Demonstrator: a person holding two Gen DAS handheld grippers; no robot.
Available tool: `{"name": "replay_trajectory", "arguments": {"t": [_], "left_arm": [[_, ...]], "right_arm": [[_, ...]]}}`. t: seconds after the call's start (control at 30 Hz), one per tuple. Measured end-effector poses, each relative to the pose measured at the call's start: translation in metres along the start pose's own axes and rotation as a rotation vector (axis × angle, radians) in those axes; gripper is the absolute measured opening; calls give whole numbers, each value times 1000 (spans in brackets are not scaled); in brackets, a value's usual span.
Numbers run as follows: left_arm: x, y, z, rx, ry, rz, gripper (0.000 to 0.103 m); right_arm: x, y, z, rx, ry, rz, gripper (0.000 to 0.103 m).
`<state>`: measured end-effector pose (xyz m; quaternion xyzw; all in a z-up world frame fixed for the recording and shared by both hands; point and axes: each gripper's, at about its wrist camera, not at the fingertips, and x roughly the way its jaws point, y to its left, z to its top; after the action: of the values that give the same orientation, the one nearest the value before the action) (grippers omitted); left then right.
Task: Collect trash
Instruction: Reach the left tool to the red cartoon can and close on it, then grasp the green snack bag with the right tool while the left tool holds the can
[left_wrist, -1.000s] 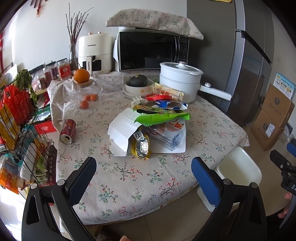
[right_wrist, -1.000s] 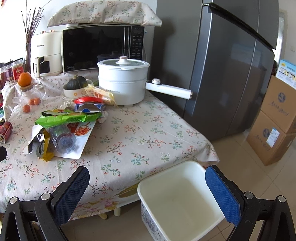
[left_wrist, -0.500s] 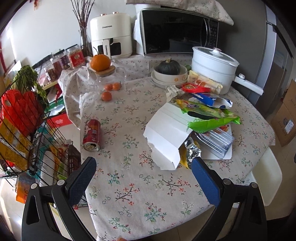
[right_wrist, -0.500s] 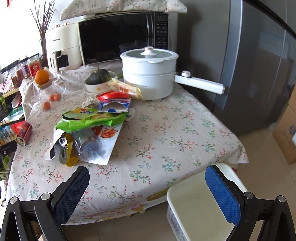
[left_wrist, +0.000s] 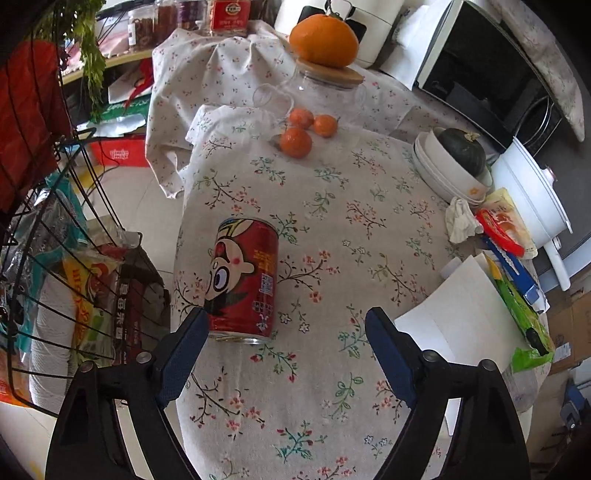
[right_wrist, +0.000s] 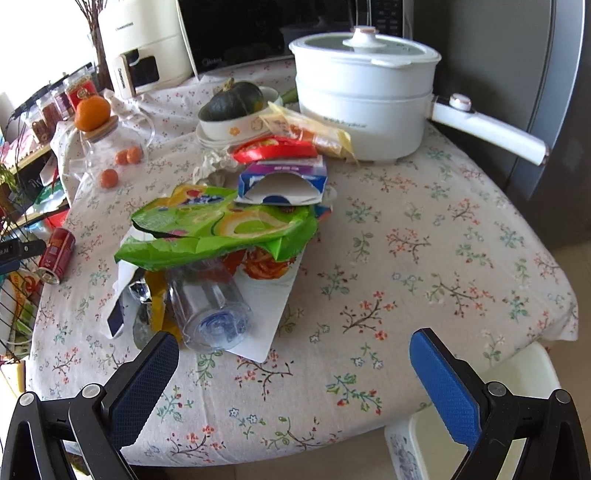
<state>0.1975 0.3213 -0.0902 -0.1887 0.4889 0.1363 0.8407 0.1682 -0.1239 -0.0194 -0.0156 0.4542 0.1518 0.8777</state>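
1. Left hand-held gripper (left_wrist: 284, 325) is pointed down at the desk (left_wrist: 332, 229); its jaws are wide but closing, and nothing is pressed between the pads.
2. I see the red can (left_wrist: 242, 280) lying on its side near the desk's left edge, its open end toward me. The left pad overlaps the can's near corner in my view; I cannot tell whether it touches. The right pad stands well apart from the can, over bare cloth.
3. Right hand-held gripper (right_wrist: 295, 363) has its jaws spread wide and empty, above the near edge of the desk.
4. Ahead of it lies the trash pile: a clear plastic bottle (right_wrist: 208, 310) on its side on a white sheet (right_wrist: 266, 321), a green snack bag (right_wrist: 218, 230) draped over it, a blue and white carton (right_wrist: 282, 182) behind, and a red wrapper (right_wrist: 275, 147) beyond that.
5. From the right wrist view the red can sits far left on the desk, well apart from the pile.
6. A white bin (right_wrist: 524, 373) stands on the floor just beside the desk's near right corner, under the right pad.
7. Farther back on the desk: a white pot (right_wrist: 364, 88), a green squash (right_wrist: 232, 101) in a bowl, and small oranges (left_wrist: 306, 129) near a glass jar (left_wrist: 325, 92).
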Motion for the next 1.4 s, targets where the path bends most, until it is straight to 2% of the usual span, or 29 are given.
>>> {"name": "replay_trajectory", "arguments": {"t": [0.1, 0.27, 0.33, 0.37, 0.53, 0.57, 0.8, 0.87, 1.0, 1.23, 1.3, 1.4], "left_arm": [[16, 7, 5, -17, 14, 12, 80], [33, 14, 5, -11, 18, 57, 69], [39, 19, 4, -24, 33, 53, 57], [41, 21, 4, -36, 42, 48, 55], [37, 26, 1, -51, 21, 39, 55], [36, 25, 0, -45, 18, 44, 55], [21, 15, -8, -17, 16, 11, 55], [13, 7, -11, 5, 8, -4, 55], [-2, -12, -18, 63, -6, -21, 55], [-21, -43, -34, 131, -8, -60, 55], [-24, -50, -38, 145, -12, -66, 55], [-27, -57, -43, 148, -12, -76, 55]], "right_arm": [[12, 1, 13, -9, -2, -18, 103], [30, -1, 31, 27, 9, 5, 103], [37, 1, 36, 32, 15, 10, 103], [40, 1, 39, 40, 17, 15, 103], [51, -4, 51, 122, 22, 37, 102], [51, -3, 52, 130, 23, 44, 100], [59, 33, 43, -8, 69, 120, 89], [61, 35, 43, -2, 68, 131, 84], [64, 20, 49, 117, 62, 207, 84], [96, -3, 56, 337, 89, 301, 84], [105, -5, 58, 370, 84, 301, 80], [116, -12, 56, 432, 85, 328, 55]]}}
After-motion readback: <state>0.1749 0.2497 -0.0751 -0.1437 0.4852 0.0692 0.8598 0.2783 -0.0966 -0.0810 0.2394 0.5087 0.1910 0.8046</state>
